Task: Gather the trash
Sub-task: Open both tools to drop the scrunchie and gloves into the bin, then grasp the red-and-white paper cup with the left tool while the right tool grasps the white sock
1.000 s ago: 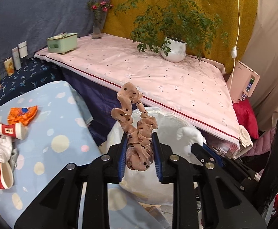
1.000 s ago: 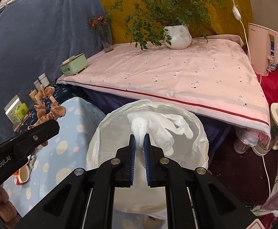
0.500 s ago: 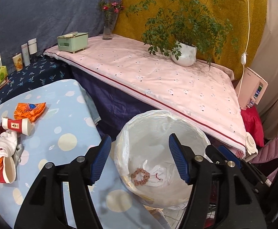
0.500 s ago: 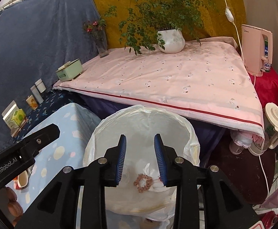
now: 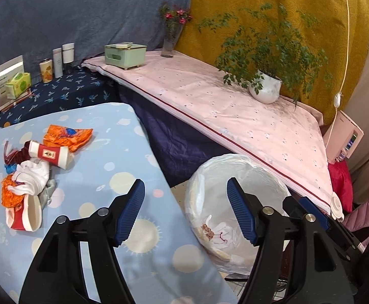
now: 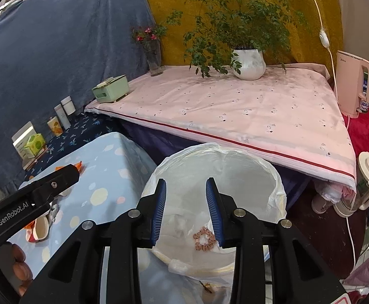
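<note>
A bin lined with a white plastic bag [image 5: 247, 162] [image 6: 235, 152] stands beside the blue dotted table [image 5: 123, 152]. In it lie a pink dotted scrunchie [image 6: 204, 238] [image 5: 208, 230] and a white crumpled tissue [image 5: 221, 230]. My left gripper [image 5: 185, 211] is open and empty over the table's edge and the bin. My right gripper [image 6: 185, 211] is open and empty above the bin. On the table lie an orange wrapper [image 5: 67, 136], a red paper cup [image 5: 48, 153], a white tissue wad [image 5: 32, 177] and a second red cup [image 5: 24, 215].
A pink-covered table [image 5: 235, 111] behind the bin carries a potted plant [image 5: 265, 88], a green box [image 5: 124, 55] and a flower vase [image 5: 170, 40]. Jars and boxes [image 5: 45, 68] stand on a dark blue cloth. A pink appliance [image 6: 353, 86] stands at right.
Both grippers opened and dropped their loads into the bin: the left let go of the scrunchie, the right the white tissue. The left gripper has since swung left toward the table.
</note>
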Available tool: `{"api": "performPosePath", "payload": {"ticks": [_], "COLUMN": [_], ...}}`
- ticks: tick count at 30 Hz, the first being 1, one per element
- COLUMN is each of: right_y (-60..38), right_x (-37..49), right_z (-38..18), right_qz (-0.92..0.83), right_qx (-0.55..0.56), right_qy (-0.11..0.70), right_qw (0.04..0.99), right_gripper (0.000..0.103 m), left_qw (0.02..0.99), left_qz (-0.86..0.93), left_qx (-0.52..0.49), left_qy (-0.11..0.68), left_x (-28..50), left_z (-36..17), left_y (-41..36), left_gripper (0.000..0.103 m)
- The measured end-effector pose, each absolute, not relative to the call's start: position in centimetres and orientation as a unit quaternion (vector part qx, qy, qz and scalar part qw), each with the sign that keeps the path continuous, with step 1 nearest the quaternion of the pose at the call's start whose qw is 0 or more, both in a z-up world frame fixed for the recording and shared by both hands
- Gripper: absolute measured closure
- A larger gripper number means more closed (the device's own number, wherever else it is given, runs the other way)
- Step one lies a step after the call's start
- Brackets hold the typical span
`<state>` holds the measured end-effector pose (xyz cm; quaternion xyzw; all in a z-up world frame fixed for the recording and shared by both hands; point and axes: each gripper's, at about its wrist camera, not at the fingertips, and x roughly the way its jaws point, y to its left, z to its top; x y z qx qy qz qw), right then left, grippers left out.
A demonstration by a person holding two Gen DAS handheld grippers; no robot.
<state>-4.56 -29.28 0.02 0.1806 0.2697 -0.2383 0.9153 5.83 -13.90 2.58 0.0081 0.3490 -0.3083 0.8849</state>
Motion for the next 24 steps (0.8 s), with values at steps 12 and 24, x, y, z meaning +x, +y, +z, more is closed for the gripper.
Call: {"api": "performPosePath", "payload": {"ticks": [12,24], "right_y": [-23.5,-17.5], "right_x": [-1.4,2.3], "right_z": [0.6,-0.8], "right_qz": [-0.189,-0.13], "right_qx": [0.146,0.128], "right_qy": [0.285,0.317], "right_qw": [0.928,0.931], "right_gripper": [0.069,0.068], "left_qw": [0.904,0.912], "left_qz": [-0.23,-0.116], "left_qx": [-0.039,-0.07], "left_qy": [0.359,0.388], "left_x": [8.4,11.5], "left_z": [1.4,-2.3], "left_y": [-5.5,4.3], "left_gripper": [0.022,0.012]}}
